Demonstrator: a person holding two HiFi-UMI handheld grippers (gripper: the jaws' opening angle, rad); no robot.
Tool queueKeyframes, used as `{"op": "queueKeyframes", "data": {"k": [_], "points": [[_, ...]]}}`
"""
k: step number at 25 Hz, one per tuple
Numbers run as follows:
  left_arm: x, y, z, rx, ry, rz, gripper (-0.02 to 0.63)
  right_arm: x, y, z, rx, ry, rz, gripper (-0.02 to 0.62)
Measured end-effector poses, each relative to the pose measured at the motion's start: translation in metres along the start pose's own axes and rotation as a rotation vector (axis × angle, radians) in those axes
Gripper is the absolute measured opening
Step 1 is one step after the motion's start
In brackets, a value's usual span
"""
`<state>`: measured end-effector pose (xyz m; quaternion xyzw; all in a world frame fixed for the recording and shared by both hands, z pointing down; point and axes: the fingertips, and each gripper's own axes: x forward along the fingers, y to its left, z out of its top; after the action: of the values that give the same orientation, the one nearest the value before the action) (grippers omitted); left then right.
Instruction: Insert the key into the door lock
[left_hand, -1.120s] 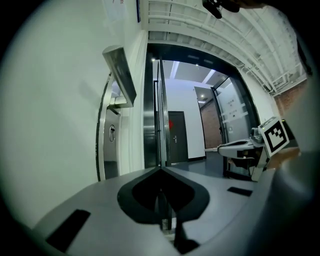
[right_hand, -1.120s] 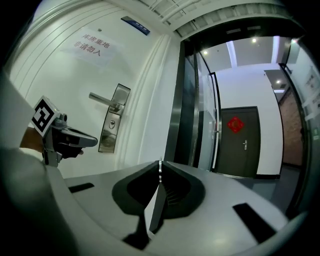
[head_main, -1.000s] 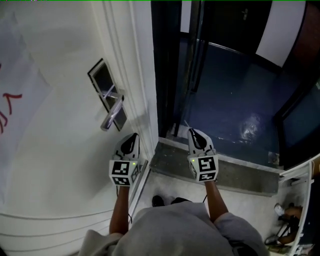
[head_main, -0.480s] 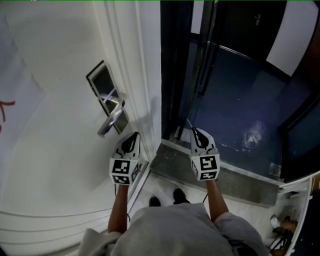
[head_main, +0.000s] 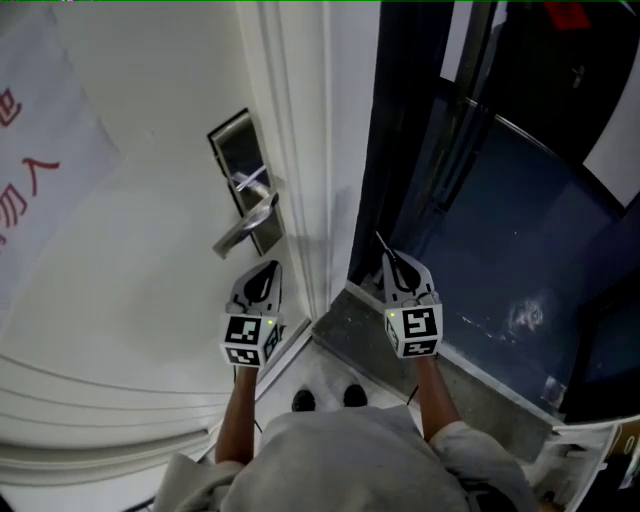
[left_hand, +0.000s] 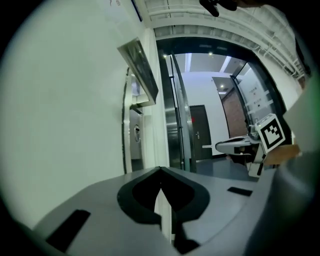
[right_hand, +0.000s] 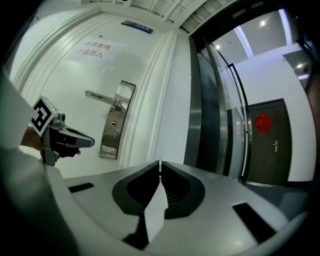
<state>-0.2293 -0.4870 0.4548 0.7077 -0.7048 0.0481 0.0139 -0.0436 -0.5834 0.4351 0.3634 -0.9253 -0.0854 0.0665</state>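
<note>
On the white door (head_main: 130, 280) sits a steel lock plate (head_main: 240, 160) with a lever handle (head_main: 245, 225). The right gripper view shows the plate (right_hand: 116, 120) face on, with its keyhole (right_hand: 114, 126) below the handle (right_hand: 100, 96). My right gripper (head_main: 392, 262) is shut on a thin key (head_main: 382, 243) that sticks out past its tips. It is level, in front of the dark opening beside the door edge. In its own view the key shows as a sliver at the closed tips (right_hand: 160, 167). My left gripper (head_main: 268, 268) is shut and empty, just below the handle.
A paper notice (head_main: 30, 170) with red characters hangs on the door. Right of the white door frame (head_main: 320, 150) are dark glass panels (head_main: 470, 130) and a dark floor. A stone threshold (head_main: 370, 335) lies under the grippers, with the person's shoes (head_main: 325, 398) behind it.
The right gripper with the key has moved toward the door edge. The view has swung, so the lock plate now sits further right. The left gripper stays under the handle.
</note>
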Motion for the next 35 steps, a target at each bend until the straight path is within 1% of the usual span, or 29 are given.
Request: {"op": "queueKeyframes", "data": {"k": [6,11,13,16,19,23,25,28,31,33,35], "points": [[-0.042,0.043,0.001,-0.006,-0.001,0.164,0.017,0.036,0.058,0.023,-0.025,-0.057,0.180,0.029],[-0.093,0.076,0.001,-0.015,-0.002,0.330,0.017,0.060,0.113,0.045,-0.031,-0.112,0.344,0.029],[-0.109,0.085,-0.001,-0.017,0.003,0.372,0.017,0.063,0.128,0.051,-0.036,-0.126,0.383,0.029],[-0.126,0.094,-0.003,-0.020,0.010,0.414,0.017,0.065,0.144,0.058,-0.045,-0.144,0.423,0.029],[-0.138,0.098,-0.004,-0.022,0.008,0.441,0.017,0.067,0.155,0.062,-0.049,-0.158,0.448,0.030],[-0.145,0.099,-0.004,-0.021,0.004,0.452,0.017,0.069,0.160,0.068,-0.076,-0.170,0.460,0.029],[-0.145,0.100,-0.004,-0.024,0.003,0.450,0.017,0.070,0.159,0.072,-0.107,-0.181,0.457,0.029],[-0.143,0.100,-0.004,-0.031,-0.001,0.444,0.017,0.072,0.155,0.079,-0.181,-0.202,0.440,0.030],[-0.140,0.099,-0.004,-0.033,-0.005,0.435,0.017,0.073,0.153,0.084,-0.287,-0.227,0.421,0.031],[-0.137,0.097,-0.004,-0.034,-0.007,0.429,0.017,0.073,0.155,0.087,-0.407,-0.251,0.404,0.029],[-0.135,0.097,-0.003,-0.036,-0.011,0.422,0.017,0.073,0.158,0.089,-0.556,-0.273,0.381,0.029]]}}
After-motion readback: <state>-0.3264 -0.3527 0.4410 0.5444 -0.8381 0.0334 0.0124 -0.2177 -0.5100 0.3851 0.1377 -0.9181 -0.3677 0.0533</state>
